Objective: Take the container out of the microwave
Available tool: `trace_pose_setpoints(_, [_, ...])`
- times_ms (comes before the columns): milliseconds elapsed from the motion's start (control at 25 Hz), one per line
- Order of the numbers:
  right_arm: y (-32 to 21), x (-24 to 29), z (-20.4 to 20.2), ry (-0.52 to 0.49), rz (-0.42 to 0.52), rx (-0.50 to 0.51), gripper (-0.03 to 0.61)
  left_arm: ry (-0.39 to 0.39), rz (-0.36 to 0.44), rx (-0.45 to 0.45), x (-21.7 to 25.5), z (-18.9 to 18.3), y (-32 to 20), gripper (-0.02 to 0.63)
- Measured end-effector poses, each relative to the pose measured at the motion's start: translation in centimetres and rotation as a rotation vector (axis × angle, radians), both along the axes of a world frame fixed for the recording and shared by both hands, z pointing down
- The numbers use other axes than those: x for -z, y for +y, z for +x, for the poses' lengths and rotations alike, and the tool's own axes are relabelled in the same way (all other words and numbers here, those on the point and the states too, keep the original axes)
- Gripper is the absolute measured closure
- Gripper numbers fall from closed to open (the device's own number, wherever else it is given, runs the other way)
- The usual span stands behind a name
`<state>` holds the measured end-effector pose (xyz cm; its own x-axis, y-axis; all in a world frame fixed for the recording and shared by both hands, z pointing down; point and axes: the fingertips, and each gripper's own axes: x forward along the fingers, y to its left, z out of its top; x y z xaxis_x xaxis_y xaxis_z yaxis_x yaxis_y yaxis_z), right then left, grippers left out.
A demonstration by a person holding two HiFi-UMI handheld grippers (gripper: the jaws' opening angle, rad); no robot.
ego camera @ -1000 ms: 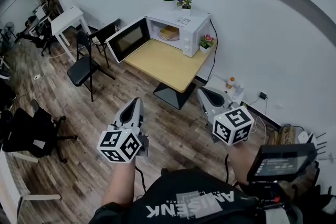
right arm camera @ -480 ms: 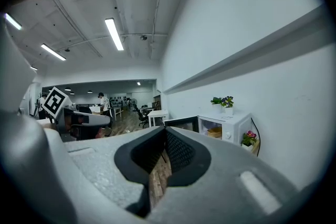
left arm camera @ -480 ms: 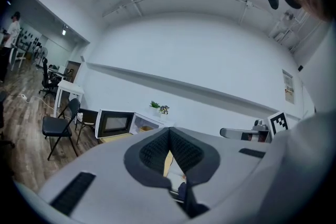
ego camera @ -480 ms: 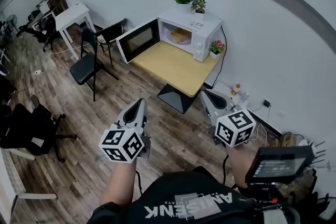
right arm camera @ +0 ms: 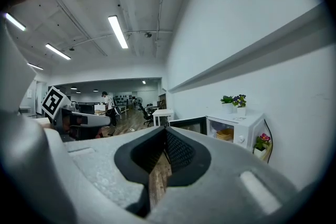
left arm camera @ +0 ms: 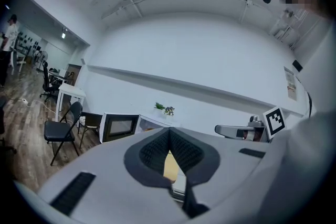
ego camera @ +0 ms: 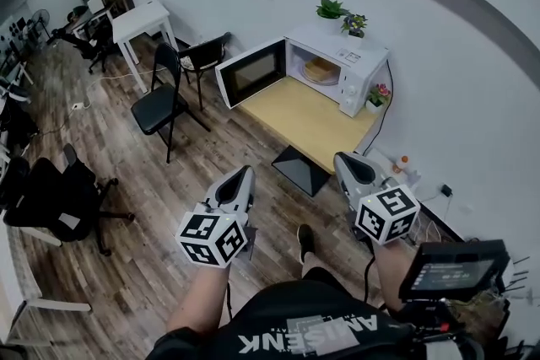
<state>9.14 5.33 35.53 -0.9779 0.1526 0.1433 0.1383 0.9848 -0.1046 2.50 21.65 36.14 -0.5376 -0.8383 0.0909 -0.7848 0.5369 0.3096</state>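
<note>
Floorboards point(ego camera: 169, 173) separate us from the open microwave point(ego camera: 361, 63), upper right. We hold the left gripper point(ego camera: 243, 177) and right gripper point(ego camera: 346, 163) closed and empty, since the container point(ego camera: 320, 69) is beyond reach.

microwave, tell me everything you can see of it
The microwave is a white box standing at the back of a light wooden table, close to the wall. Its door, white-framed with a dark window, hangs wide open to the left. Inside the white cavity sits a round tan container. Two small potted plants stand on its top, and the control panel is at the right of its front.
</note>
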Motion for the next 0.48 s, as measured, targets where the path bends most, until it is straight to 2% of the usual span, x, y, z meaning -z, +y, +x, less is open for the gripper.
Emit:
trace_pose_setpoints(240, [-3.2, 0.1, -6.5, -0.03, -0.009, 0.054, 0.574, -0.018, -0.016, 0.06, 0.3, -5.7, -2.7, 0.615])
trace_pose_setpoints(480, [-6.5, 1.3, -12.8, -0.045, -0.005, 0.093, 0.574, -0.016, -0.025, 0.083, 1.1, -11.2, -6.0, 0.615])
